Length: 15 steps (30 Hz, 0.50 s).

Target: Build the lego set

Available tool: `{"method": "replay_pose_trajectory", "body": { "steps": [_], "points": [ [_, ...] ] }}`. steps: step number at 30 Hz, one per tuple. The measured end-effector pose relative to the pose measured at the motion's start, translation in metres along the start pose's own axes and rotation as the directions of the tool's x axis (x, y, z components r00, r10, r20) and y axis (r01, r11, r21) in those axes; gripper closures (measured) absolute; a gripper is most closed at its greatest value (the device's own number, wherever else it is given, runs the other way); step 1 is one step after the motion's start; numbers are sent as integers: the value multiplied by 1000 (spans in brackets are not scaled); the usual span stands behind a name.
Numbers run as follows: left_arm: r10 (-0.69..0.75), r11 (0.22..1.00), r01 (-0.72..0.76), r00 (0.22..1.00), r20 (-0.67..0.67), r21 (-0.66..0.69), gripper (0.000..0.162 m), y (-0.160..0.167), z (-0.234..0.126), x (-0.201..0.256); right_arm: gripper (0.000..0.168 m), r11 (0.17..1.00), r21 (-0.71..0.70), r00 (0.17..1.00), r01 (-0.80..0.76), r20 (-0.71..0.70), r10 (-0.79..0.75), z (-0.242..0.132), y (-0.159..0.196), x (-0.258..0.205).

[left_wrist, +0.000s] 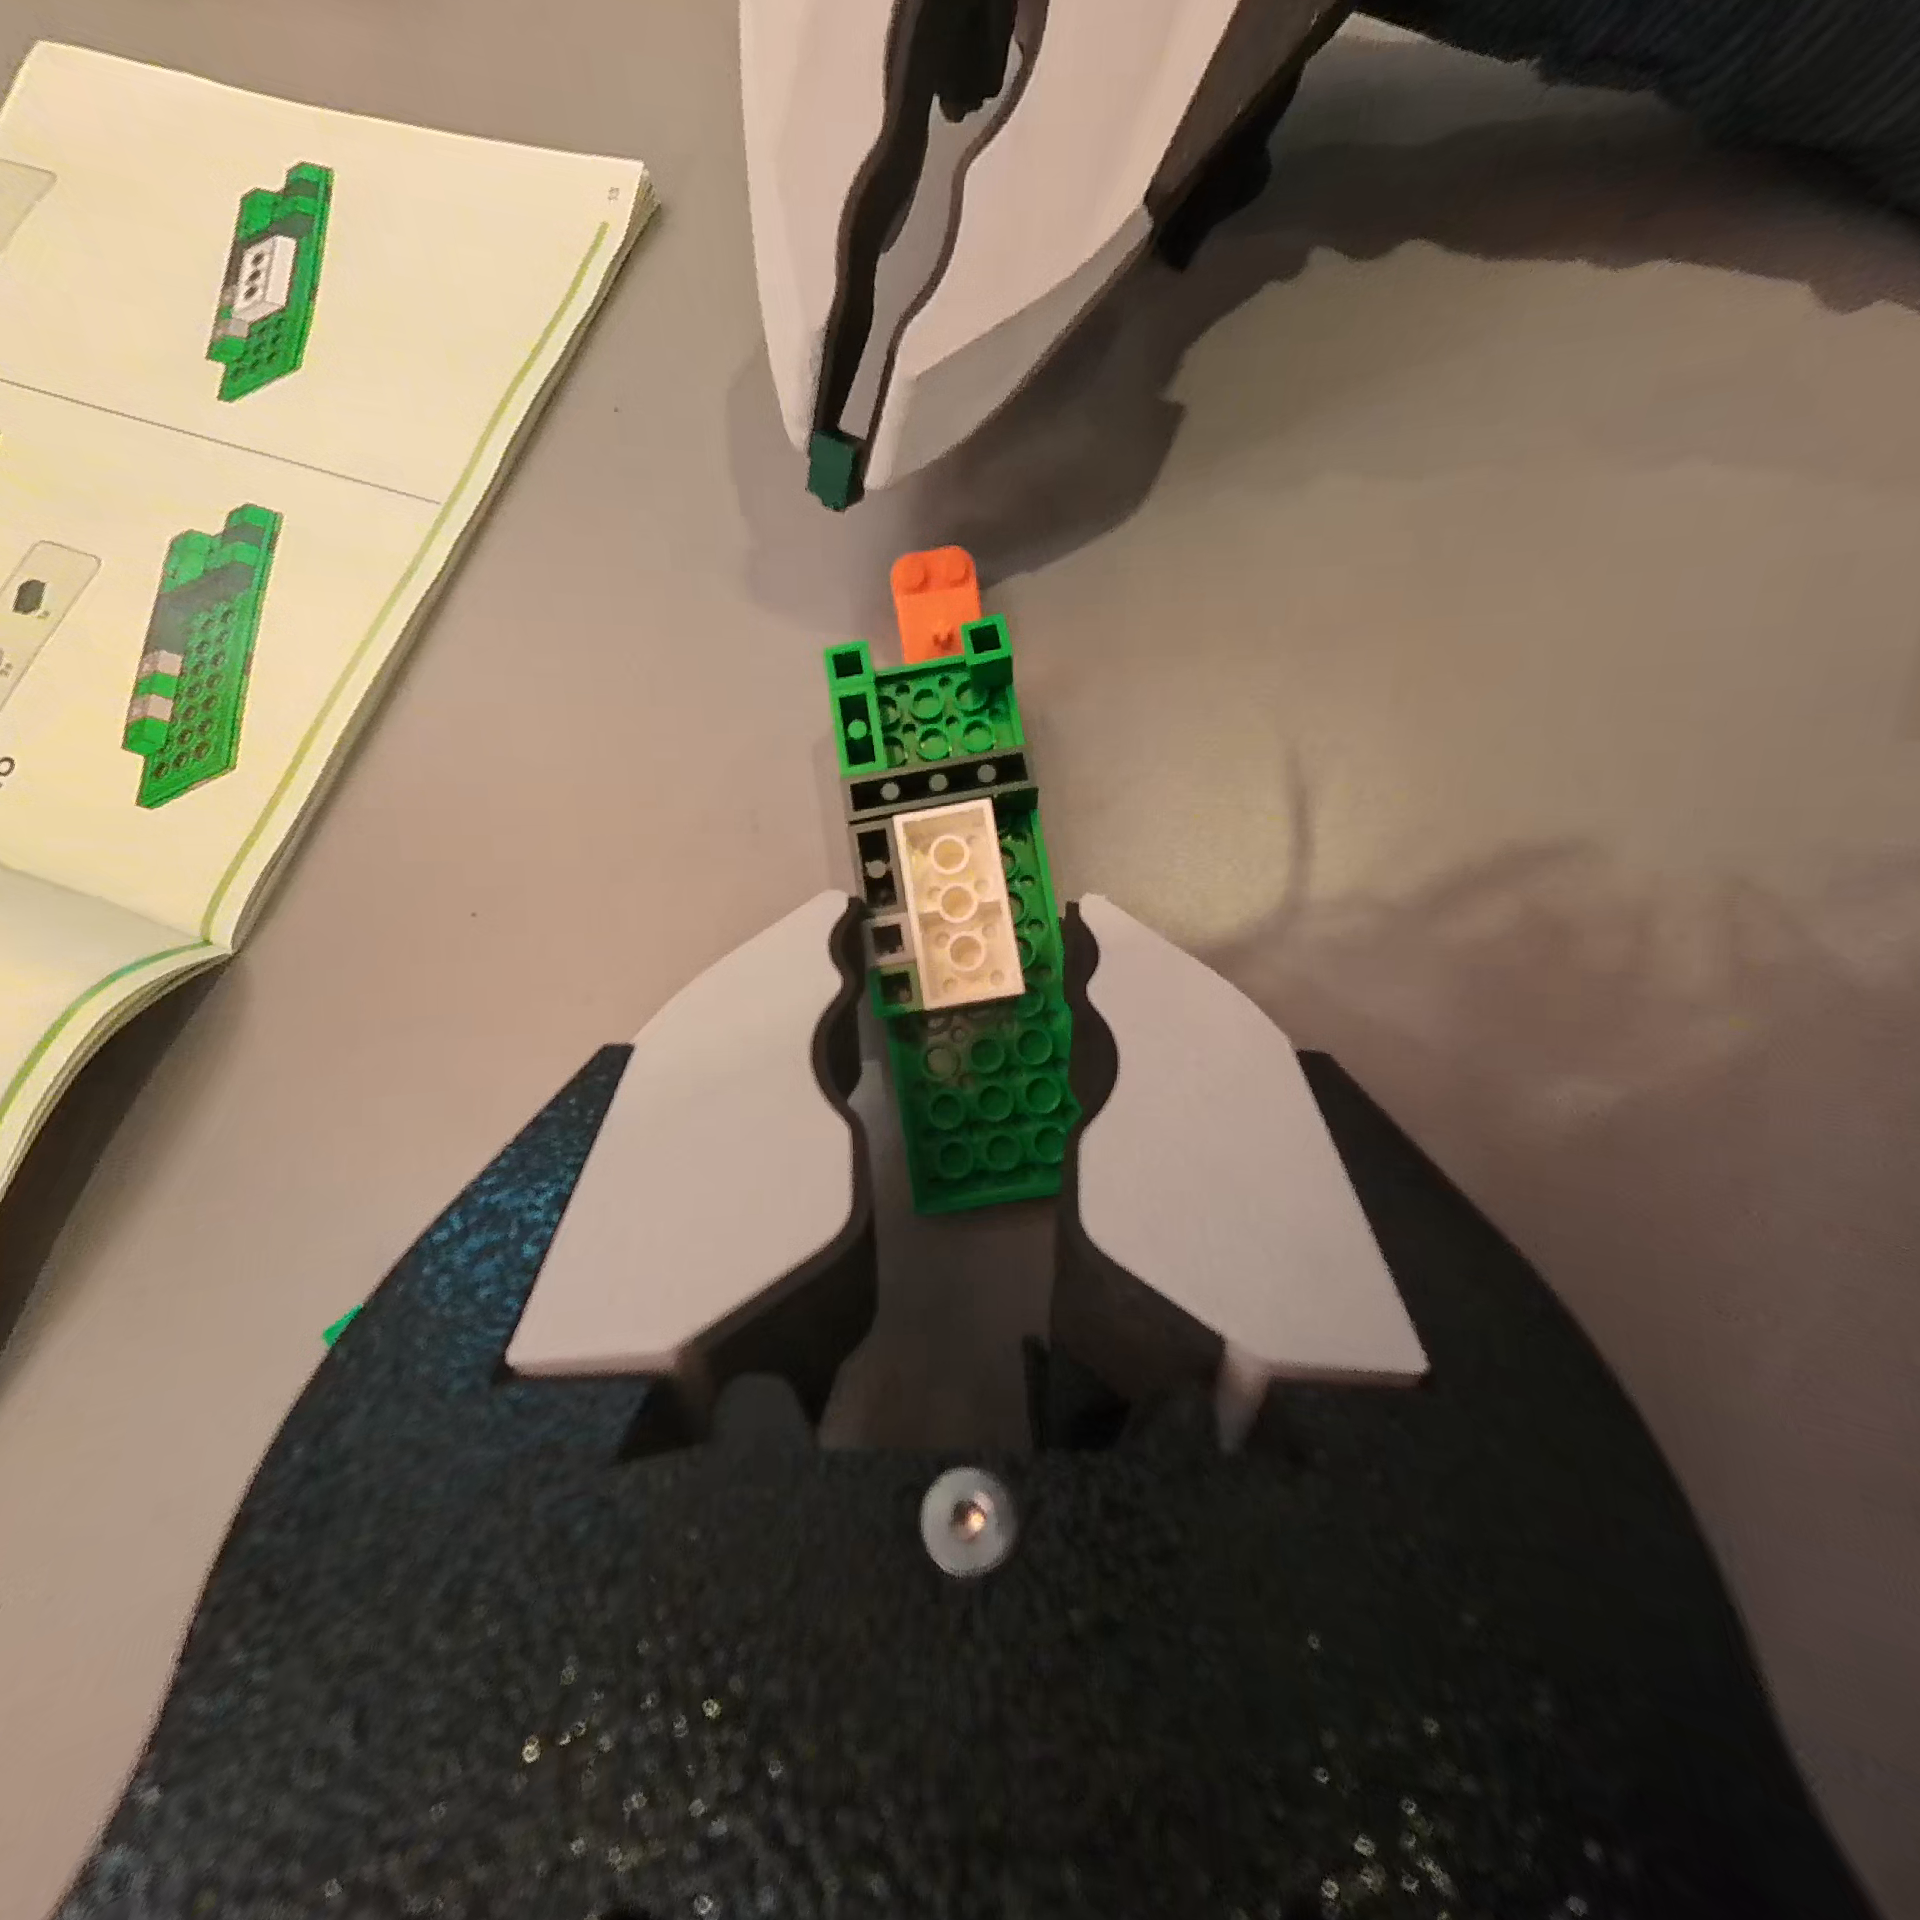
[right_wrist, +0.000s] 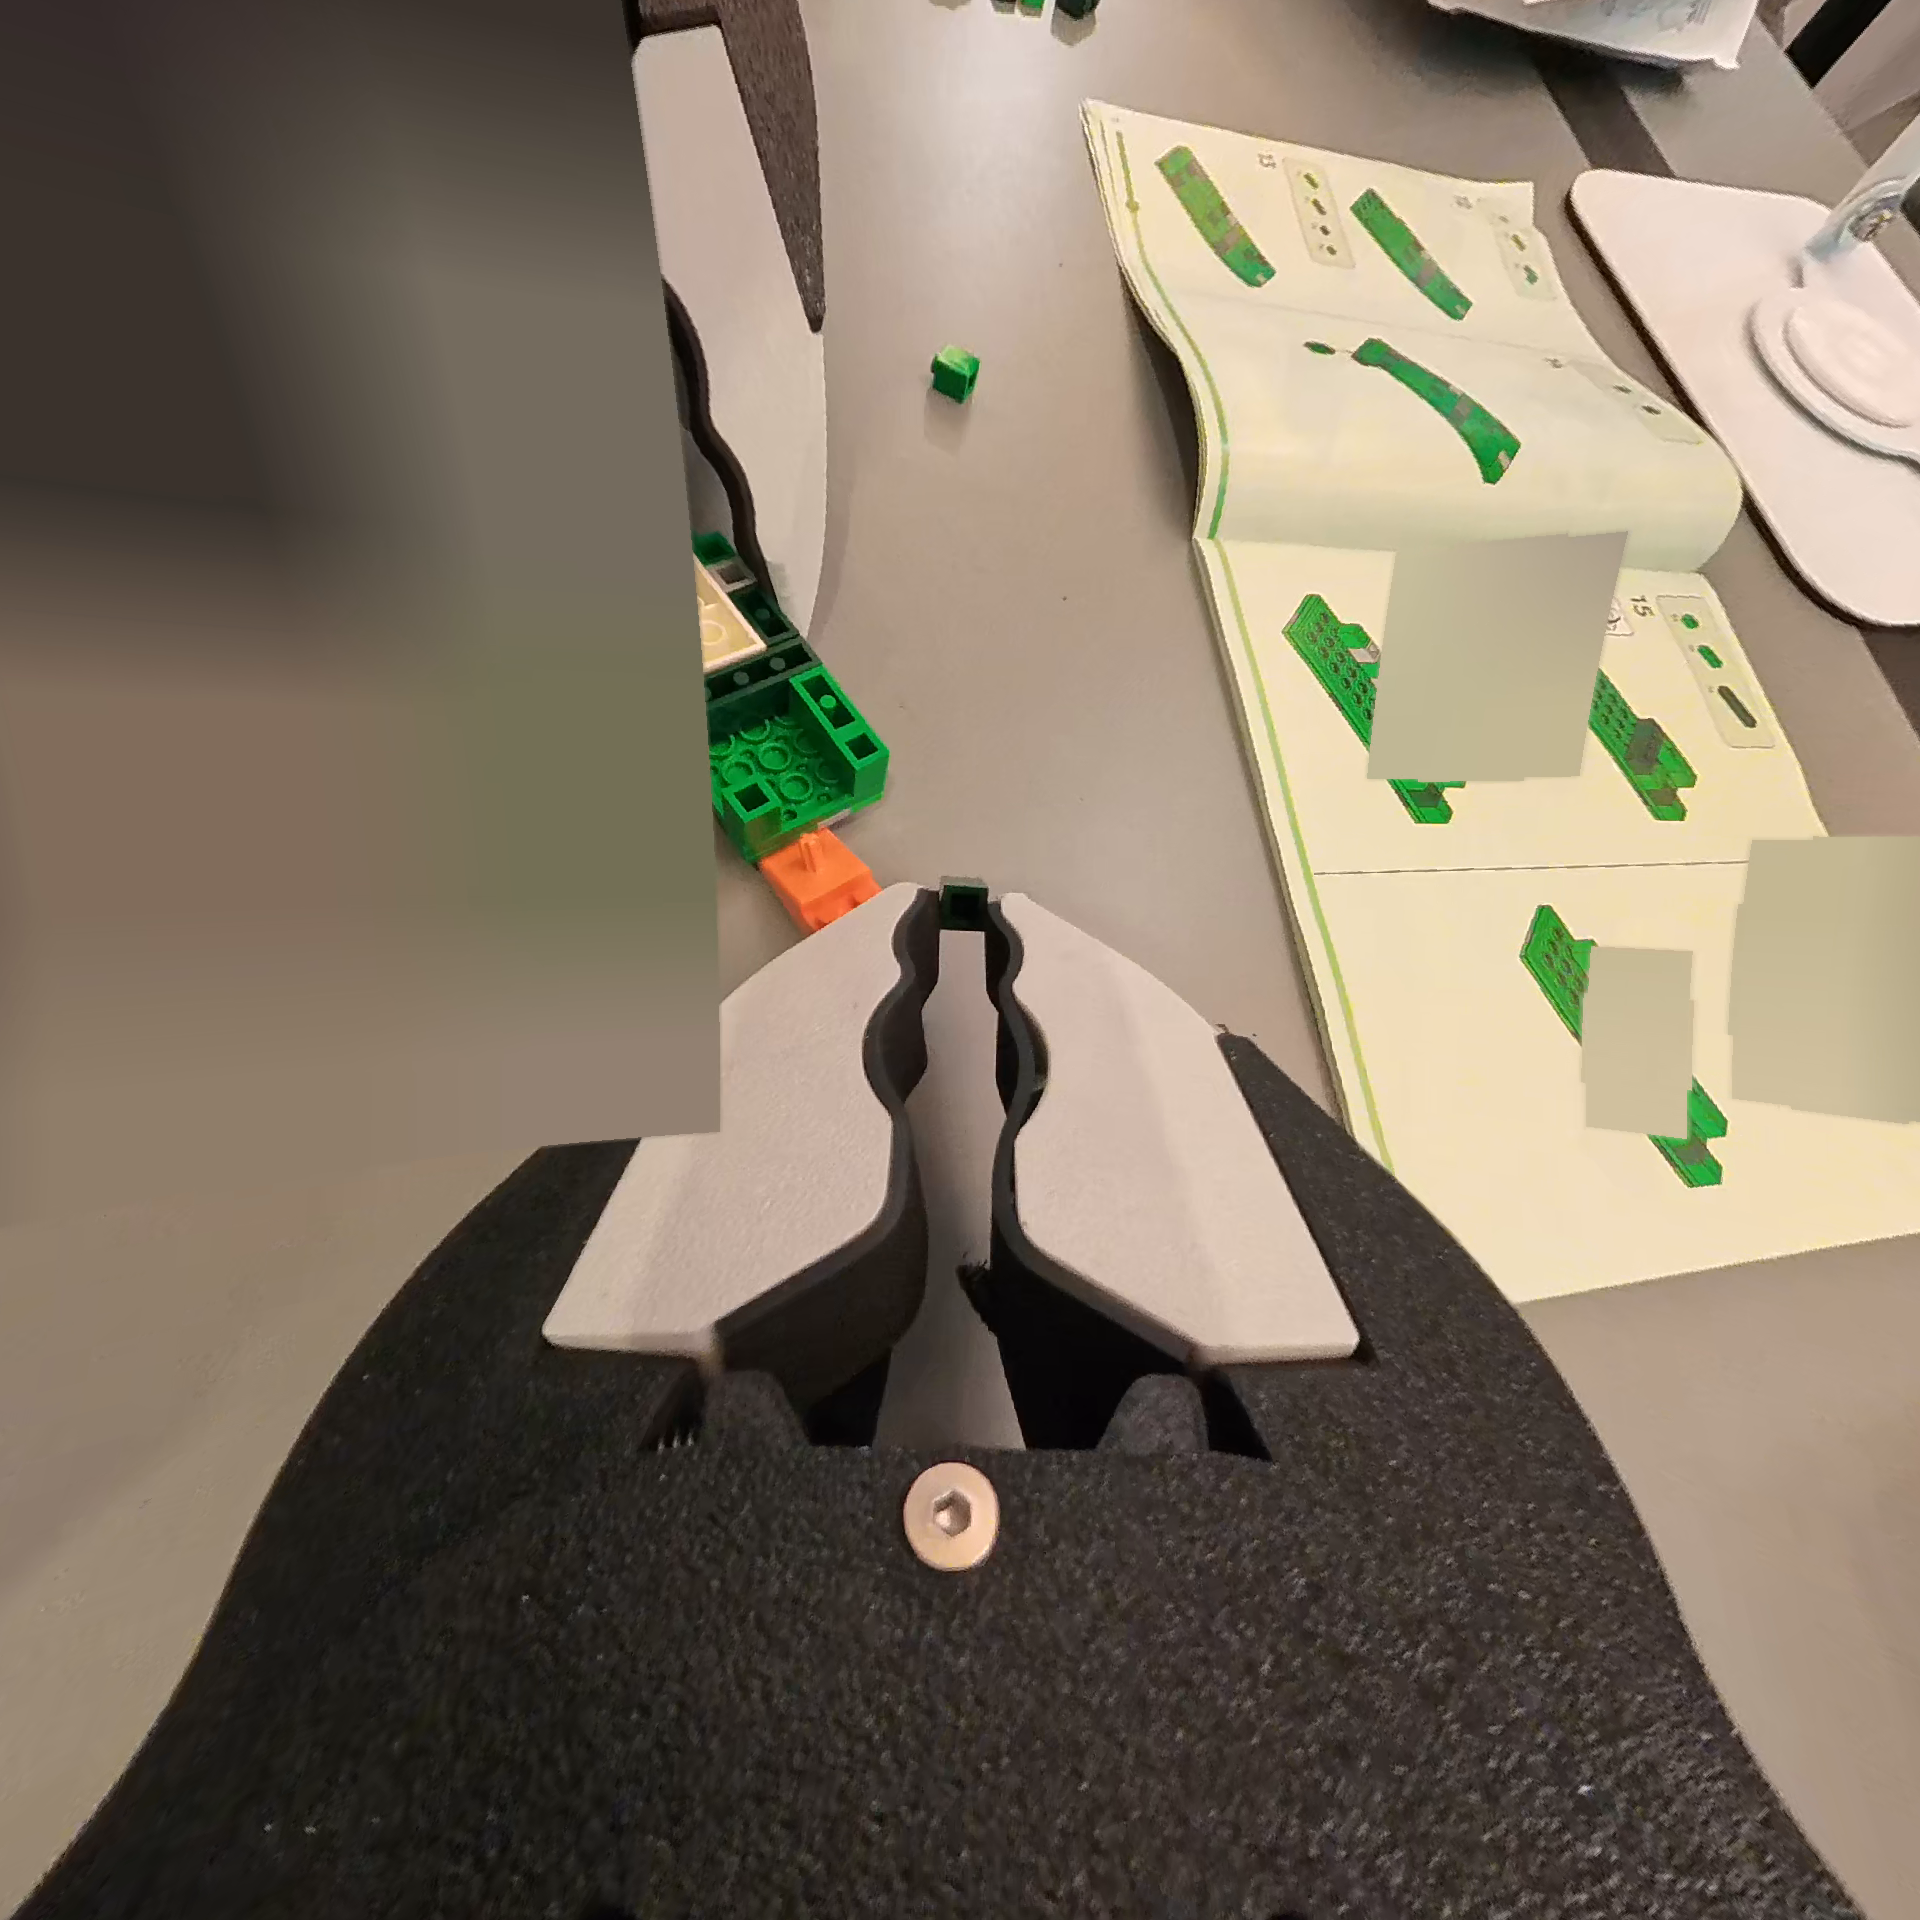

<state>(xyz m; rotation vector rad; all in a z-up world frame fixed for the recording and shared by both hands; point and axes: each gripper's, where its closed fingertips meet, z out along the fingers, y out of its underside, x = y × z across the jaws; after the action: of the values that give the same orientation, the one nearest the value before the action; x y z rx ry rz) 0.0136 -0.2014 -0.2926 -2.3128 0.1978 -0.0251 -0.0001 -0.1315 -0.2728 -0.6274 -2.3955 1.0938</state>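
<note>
A lego build (left_wrist: 977, 1091) lies on the grey table: a long green plate with a white brick (left_wrist: 961, 904), black and green bricks, and an orange piece (left_wrist: 933, 603) at its far end. My left gripper (left_wrist: 966, 920) is shut on the build, one finger on each long side of the plate. My right gripper (right_wrist: 961, 896) is shut on a small dark green brick (right_wrist: 962, 906). In the left wrist view this brick (left_wrist: 834, 478) hangs just beyond the orange piece, apart from it. The right wrist view shows the build (right_wrist: 795, 748) at left, partly behind a blurred patch.
An open instruction booklet (right_wrist: 1455, 436) lies right of the build; it is at the left in the left wrist view (left_wrist: 343, 499). A loose green 1x1 brick (right_wrist: 954, 372) sits farther off. A white mat (right_wrist: 1704, 312) lies at the far right. More small bricks (right_wrist: 1039, 5) sit at the far edge.
</note>
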Motion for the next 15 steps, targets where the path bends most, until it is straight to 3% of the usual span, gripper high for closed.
{"method": "replay_pose_trajectory", "body": {
  "steps": [15],
  "points": [
    [-13,1000,13,1000,-11,9,125,0,0,0,160,1000,-11,1000,-7,24,7,2,3,-3]
  ]
}}
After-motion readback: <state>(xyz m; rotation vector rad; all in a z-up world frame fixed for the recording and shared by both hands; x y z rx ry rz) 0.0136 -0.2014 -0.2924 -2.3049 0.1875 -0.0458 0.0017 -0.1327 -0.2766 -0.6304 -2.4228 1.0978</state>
